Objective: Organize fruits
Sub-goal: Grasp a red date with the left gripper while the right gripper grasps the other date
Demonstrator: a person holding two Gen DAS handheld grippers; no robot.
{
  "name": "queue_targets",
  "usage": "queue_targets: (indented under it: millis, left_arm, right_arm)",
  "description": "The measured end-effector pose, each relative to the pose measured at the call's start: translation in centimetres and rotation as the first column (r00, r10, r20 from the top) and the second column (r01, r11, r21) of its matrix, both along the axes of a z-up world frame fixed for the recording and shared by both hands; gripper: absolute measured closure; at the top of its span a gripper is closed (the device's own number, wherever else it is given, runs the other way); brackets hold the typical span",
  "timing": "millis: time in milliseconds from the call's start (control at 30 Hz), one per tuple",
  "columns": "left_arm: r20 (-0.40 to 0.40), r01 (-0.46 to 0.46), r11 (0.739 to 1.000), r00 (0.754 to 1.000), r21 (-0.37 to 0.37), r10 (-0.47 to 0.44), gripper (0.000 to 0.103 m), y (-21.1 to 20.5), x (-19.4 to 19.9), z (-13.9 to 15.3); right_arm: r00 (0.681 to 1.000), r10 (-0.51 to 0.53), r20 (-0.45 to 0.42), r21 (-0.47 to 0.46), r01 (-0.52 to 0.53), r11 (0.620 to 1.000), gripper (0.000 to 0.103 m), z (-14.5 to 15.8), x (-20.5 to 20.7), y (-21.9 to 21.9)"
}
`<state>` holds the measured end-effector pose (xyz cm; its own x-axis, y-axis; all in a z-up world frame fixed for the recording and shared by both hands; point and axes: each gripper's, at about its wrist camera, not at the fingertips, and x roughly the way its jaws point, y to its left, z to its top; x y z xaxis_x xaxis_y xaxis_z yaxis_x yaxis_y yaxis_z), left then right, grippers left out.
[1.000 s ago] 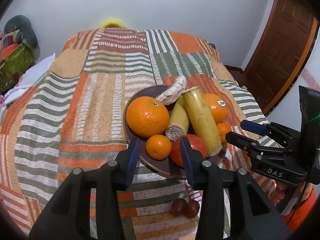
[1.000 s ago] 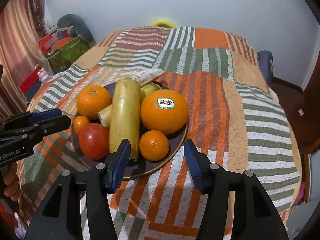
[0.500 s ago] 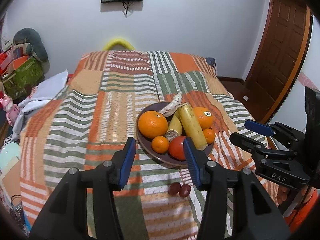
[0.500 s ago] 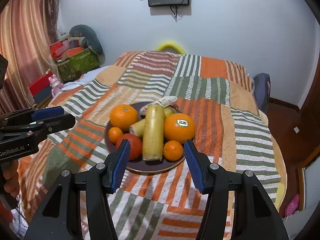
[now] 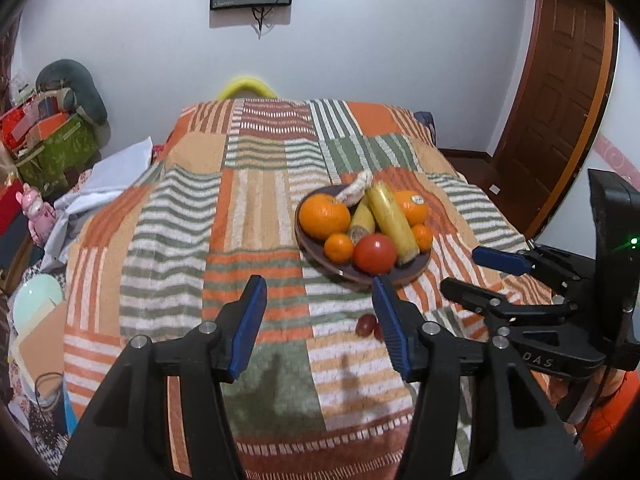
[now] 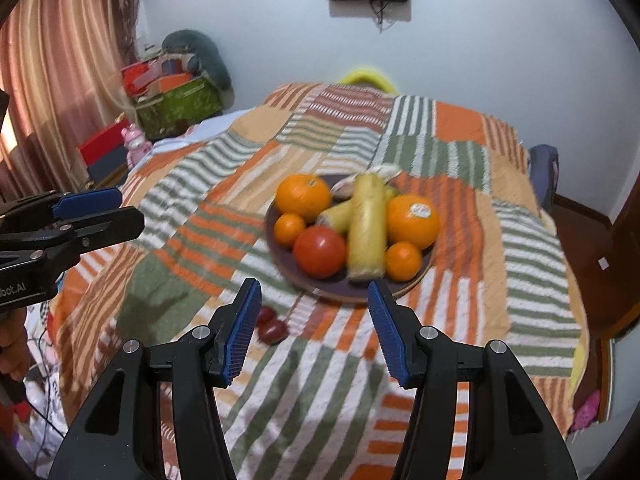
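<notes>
— What's in front of you, biggest first?

— The bed (image 5: pixel 248 216), under a striped patchwork cover. On it sits a dark plate (image 5: pixel 416 270) piled with fruit: two large oranges (image 5: pixel 324 216), a long yellow piece (image 5: pixel 390 220) lying across the middle, a red tomato (image 5: pixel 375 254), and small mandarins (image 5: pixel 338 247). Off the plate, on the cover just in front of it, lie two small dark-red fruits (image 6: pixel 272 328).

— And your grippers?

— My left gripper (image 5: pixel 318 320) has just been opening its jaws; nothing is between them. My right gripper (image 6: pixel 314 320) stands parted and empty too. Both hang clear of the plate.

— What could go wrong?

— I'd say the pile is the worry. The long yellow piece rests on other fruit, so a nudge to the tomato or a mandarin could send things rolling onto the soft cover. The two red ones look small and squashy; clench too hard and they could burst, and the soft bedding may let them sink away from my fingers.

— Anything in the way?

— Only my own tools: the right gripper sits close beside the plate's right edge. Boxes (image 6: pixel 176 100) stand well apart.
</notes>
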<state>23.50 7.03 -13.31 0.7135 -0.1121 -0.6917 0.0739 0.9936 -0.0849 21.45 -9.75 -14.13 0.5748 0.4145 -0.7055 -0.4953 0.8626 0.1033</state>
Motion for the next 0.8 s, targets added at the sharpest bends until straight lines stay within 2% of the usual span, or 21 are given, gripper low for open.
queue_targets:
  millis: [100, 267, 300, 333, 400, 500, 700, 800]
  left_arm:
    - [-0.037, -0.003, 1.0, 0.999, -0.013, 0.002, 0.05, 0.2, -0.2, -1.5]
    - [-0.098, 0.003, 1.0, 0.995, -0.006, -0.003, 0.056, 0.6, 0.0, -4.2]
    - [-0.107, 0.003, 1.0, 0.994, -0.007, -0.004, 0.061, 0.7, 0.1, -4.6]
    - [-0.119, 0.006, 1.0, 0.993, -0.011, -0.007, 0.07, 0.8, 0.2, -5.1]
    - [-0.148, 0.016, 1.0, 0.989, -0.027, -0.02, 0.078, 1.1, 0.5, -6.1]
    - [-0.161, 0.019, 0.999, 0.987, -0.029, -0.024, 0.079, 1.2, 0.9, -6.9]
    - [-0.172, 0.041, 0.998, 0.984, -0.044, -0.048, 0.079, 0.5, 1.9, -8.0]
    - [-0.184, 0.05, 0.997, 0.981, -0.054, -0.059, 0.079, 0.1, 2.4, -8.3]
  right_arm:
    - [0.997, 0.037, -0.06, -0.008, -0.038, 0.999, 0.051, -1.6, 0.0, 1.1]
    - [0.99, 0.081, -0.114, -0.025, -0.085, 0.996, 0.051, -3.7, 0.1, 2.7]
    - [0.989, 0.087, -0.124, -0.025, -0.09, 0.996, 0.051, -4.1, 0.3, 2.9]
    - [0.988, 0.086, -0.131, -0.023, -0.09, 0.996, 0.051, -4.4, 0.4, 3.1]
    - [0.985, 0.091, -0.147, -0.018, -0.095, 0.995, 0.051, -4.9, 0.7, 3.3]
    - [0.98, 0.097, -0.174, -0.021, -0.102, 0.995, 0.052, -5.9, 1.4, 3.7]
    - [0.97, 0.114, -0.214, -0.021, -0.121, 0.992, 0.06, -7.3, 1.8, 4.4]
    - [0.966, 0.135, -0.222, -0.014, -0.142, 0.99, 0.077, -7.4, 1.8, 4.5]
